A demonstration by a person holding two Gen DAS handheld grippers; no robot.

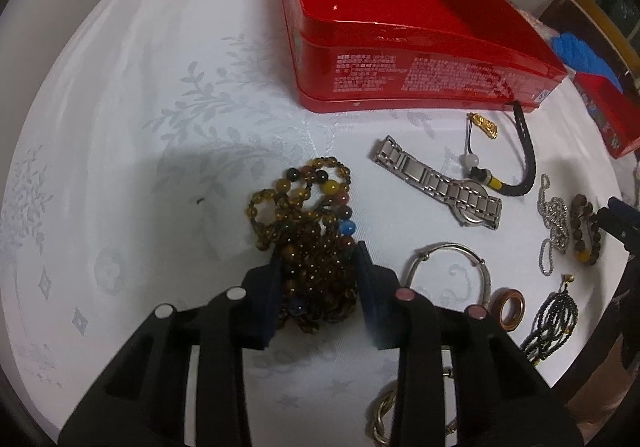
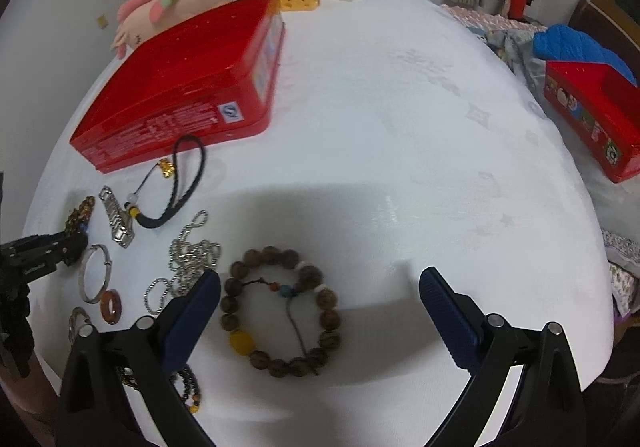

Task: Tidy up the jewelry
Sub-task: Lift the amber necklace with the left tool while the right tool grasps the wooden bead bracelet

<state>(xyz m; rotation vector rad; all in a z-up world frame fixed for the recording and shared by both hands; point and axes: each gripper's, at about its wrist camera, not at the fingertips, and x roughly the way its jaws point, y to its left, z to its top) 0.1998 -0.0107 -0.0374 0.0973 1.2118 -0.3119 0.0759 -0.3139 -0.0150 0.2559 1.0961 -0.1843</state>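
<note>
A tangled amber bead necklace (image 1: 304, 203) with a few coloured beads lies on the white tablecloth. My left gripper (image 1: 320, 249) is shut on the near part of this pile, pads pressing its sides. In the right wrist view a brown wooden bead bracelet (image 2: 241, 341) with one yellow bead lies flat. My right gripper (image 2: 320, 273) hovers open over it, fingers spread wide, the bracelet nearer the left finger. The open red tin (image 1: 400, 59) stands behind the jewelry.
Between the grippers lie a steel watch (image 1: 440, 183), a black cord with a gold charm (image 1: 524, 151), a silver bangle (image 1: 452, 271), a brown ring (image 1: 508, 307) and a silver chain (image 2: 192, 251). A smaller red box (image 2: 592, 123) sits far right; a plush toy (image 2: 168, 3) at the back.
</note>
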